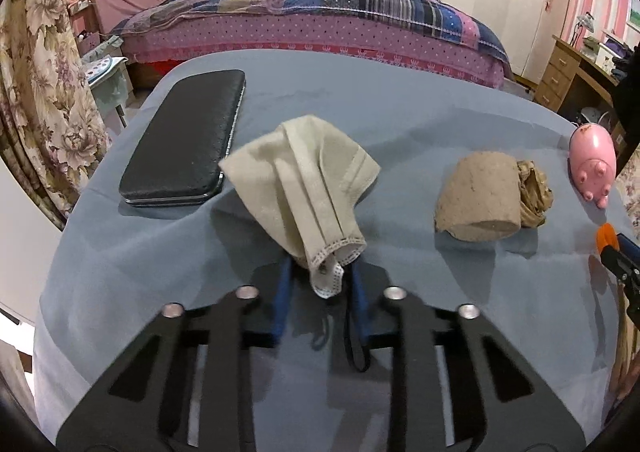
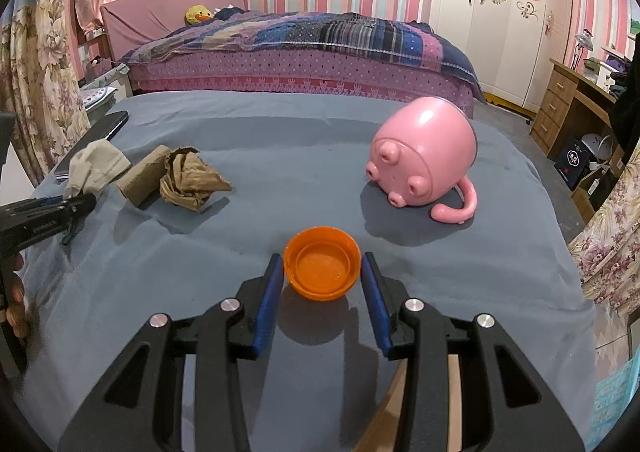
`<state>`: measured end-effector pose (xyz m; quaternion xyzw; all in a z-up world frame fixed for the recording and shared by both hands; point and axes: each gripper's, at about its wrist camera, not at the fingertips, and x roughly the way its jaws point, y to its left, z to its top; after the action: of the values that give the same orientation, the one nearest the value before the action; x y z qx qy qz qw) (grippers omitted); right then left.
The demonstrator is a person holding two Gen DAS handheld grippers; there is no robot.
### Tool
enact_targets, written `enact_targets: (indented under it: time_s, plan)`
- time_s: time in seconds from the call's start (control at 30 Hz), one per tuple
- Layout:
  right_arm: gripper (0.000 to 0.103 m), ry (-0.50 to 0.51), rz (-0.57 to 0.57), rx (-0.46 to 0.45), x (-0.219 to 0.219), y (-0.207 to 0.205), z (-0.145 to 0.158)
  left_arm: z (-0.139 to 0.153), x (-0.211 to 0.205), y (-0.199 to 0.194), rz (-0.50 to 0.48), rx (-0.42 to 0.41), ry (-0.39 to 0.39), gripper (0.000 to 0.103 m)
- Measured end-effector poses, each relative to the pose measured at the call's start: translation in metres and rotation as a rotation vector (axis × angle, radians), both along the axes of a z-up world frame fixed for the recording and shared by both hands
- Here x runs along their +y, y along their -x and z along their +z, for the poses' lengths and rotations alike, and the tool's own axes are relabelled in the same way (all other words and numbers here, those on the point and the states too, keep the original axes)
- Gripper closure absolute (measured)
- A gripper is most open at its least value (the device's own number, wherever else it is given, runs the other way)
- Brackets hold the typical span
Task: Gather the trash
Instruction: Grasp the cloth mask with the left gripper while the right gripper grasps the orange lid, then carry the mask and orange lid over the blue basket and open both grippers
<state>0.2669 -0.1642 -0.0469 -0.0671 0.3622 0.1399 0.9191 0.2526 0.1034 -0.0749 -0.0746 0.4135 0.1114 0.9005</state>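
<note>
Left gripper (image 1: 320,272) occupies the 6 o'clock edge of the left wrist view; its blue pads pinch the lower corner of a used face mask (image 1: 304,187), which stands up crumpled from the grey-blue table cover (image 1: 360,99). Whether the pads bear on the mask fully cannot be told, but the fabric sits squeezed between them. At 10 o'clock from the mask lies a black case (image 1: 184,143), flat, its near corner just beside the mask. At 3 o'clock lies a cardboard tube (image 1: 478,195) on its side, touching a crumpled brown paper wad (image 1: 534,191). Farther toward 3 o'clock lies a pink pig-shaped bin (image 2: 424,155), tipped on its side, well apart from the wad.

Right gripper (image 2: 322,272) sits at 6 o'clock of the right wrist view. Its blue pads clamp an orange bottle cap (image 2: 322,262), hollow side facing the camera, one pad on each side. The bin lies at 1 o'clock from the cap
</note>
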Motion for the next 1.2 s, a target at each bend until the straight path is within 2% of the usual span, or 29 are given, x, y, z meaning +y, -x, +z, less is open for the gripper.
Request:
enact_targets:
  time_s: [0.03, 0.07, 0.3, 0.4, 0.57, 0.8, 1.07, 1.2]
  plan:
    - [0.063, 0.001, 0.000, -0.001, 0.000, 0.000, 0.000, 0.001, 0.004, 0.002, 0.004, -0.002, 0.004, 0.092]
    - [0.063, 0.004, -0.001, -0.004, -0.001, 0.000, 0.001, 0.002, 0.007, 0.002, 0.006, -0.004, 0.010, 0.094]
    - [0.063, -0.006, -0.011, -0.019, -0.010, -0.001, 0.006, 0.013, 0.019, 0.013, 0.034, -0.034, 0.035, 0.094]
    - [0.063, -0.018, -0.014, -0.027, -0.013, 0.000, 0.010, 0.023, 0.012, 0.017, 0.018, -0.058, 0.011, 0.094]
    - [0.063, -0.047, -0.023, -0.051, -0.018, 0.004, 0.020, 0.042, -0.013, 0.027, -0.025, -0.100, -0.030, 0.094]
    - [0.063, -0.056, -0.039, -0.076, -0.028, 0.024, 0.031, 0.053, -0.046, 0.042, -0.072, -0.121, -0.072, 0.094]
    - [0.063, -0.045, -0.080, -0.108, -0.068, 0.064, 0.054, 0.067, -0.104, 0.068, -0.159, -0.143, -0.080, 0.094]
    - [0.063, -0.007, -0.107, -0.125, -0.096, 0.083, 0.063, 0.065, -0.136, 0.082, -0.208, -0.132, -0.044, 0.094]
